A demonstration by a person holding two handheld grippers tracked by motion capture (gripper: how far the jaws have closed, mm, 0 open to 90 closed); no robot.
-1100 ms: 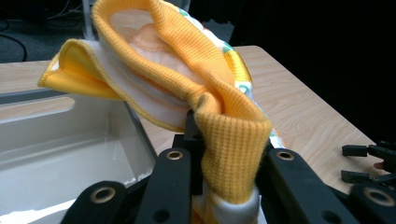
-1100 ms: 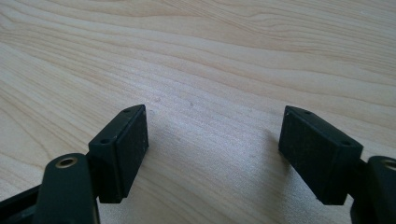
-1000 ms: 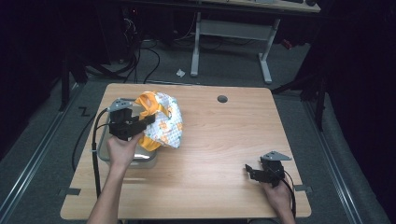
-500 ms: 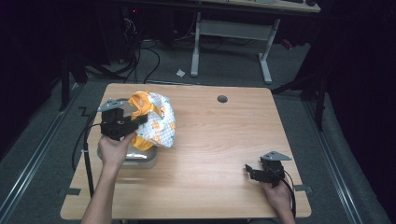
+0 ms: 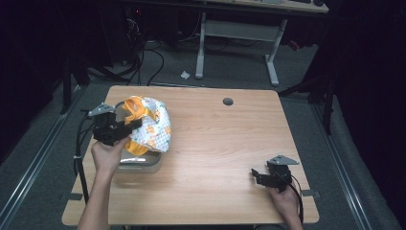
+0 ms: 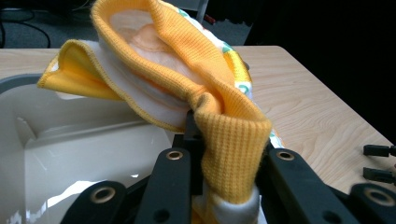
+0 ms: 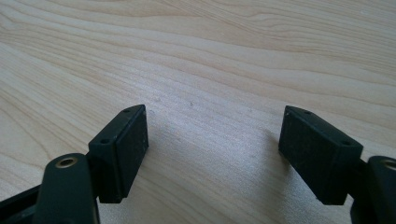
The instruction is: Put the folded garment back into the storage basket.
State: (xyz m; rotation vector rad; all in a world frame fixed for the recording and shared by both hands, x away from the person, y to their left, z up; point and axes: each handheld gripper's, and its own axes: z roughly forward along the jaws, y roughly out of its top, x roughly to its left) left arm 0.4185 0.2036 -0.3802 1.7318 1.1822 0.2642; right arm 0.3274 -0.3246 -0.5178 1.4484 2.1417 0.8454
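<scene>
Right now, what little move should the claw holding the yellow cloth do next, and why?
Probably ease the cloth a bit further over the white bin and lower it. The left claw is clamped on the yellow cuff, and most of the cloth hangs above the bin's far rim and the table, not inside. The right claw rests open on the table, so it isn't helping.

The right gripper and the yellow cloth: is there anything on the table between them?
No. In the high view, bare wooden table runs from the right gripper to the yellow cloth held by the left gripper.
</scene>
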